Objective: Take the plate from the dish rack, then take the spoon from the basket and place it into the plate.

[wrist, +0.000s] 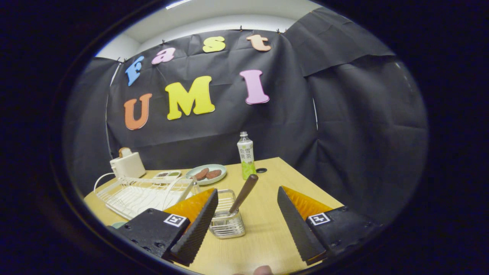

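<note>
Tongs (244,225) hang released above the wooden tabletop (267,236), fingers spread wide. Between them, nearer the left finger, stands a small wire basket (226,223) holding a brown-handled spoon (244,193) that leans to the right. Beyond the left finger sits a white dish rack (141,193). Farther back are a plate of food (208,173), a green tea bottle (246,156) and a toaster (127,164).

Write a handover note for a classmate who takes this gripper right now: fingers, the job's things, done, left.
Gripper: open, holding nothing, fingers either side of the wire basket.
Spoon: standing in the basket, brown handle leaning up between the fingers.
Dish rack: beside the basket; I cannot see a plate in it.
Plate step: cannot confirm from here.
Left: grip the spoon, lift it out, lay it in the plate.
</note>
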A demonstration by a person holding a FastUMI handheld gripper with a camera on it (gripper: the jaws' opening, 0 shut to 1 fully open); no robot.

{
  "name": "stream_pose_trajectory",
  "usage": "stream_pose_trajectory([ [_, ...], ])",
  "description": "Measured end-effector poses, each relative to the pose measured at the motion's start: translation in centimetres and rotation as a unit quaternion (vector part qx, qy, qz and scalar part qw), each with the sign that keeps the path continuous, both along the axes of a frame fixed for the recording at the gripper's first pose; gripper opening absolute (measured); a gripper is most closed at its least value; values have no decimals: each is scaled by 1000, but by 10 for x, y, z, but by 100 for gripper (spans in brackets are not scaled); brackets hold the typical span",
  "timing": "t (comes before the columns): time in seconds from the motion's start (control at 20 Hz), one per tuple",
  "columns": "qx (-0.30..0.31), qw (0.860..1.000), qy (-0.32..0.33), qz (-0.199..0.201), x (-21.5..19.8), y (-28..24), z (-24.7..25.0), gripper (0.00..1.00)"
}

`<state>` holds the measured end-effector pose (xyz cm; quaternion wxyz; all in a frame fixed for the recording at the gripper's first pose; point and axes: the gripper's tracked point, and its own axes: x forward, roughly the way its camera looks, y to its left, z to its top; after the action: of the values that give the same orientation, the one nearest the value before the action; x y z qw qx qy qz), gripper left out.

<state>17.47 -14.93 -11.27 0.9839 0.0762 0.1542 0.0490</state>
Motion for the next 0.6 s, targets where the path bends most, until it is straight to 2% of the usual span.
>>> stream_pose_trajectory([
  [0.05,-2,1000,3,5,7,1,-3,100],
  [0.3,-1,999,25,25,29,12,-17,87],
  [0.4,5,999,30,29,34,16,-22,79],
  [0.6,1,999,23,32,38,21,-17,56],
])
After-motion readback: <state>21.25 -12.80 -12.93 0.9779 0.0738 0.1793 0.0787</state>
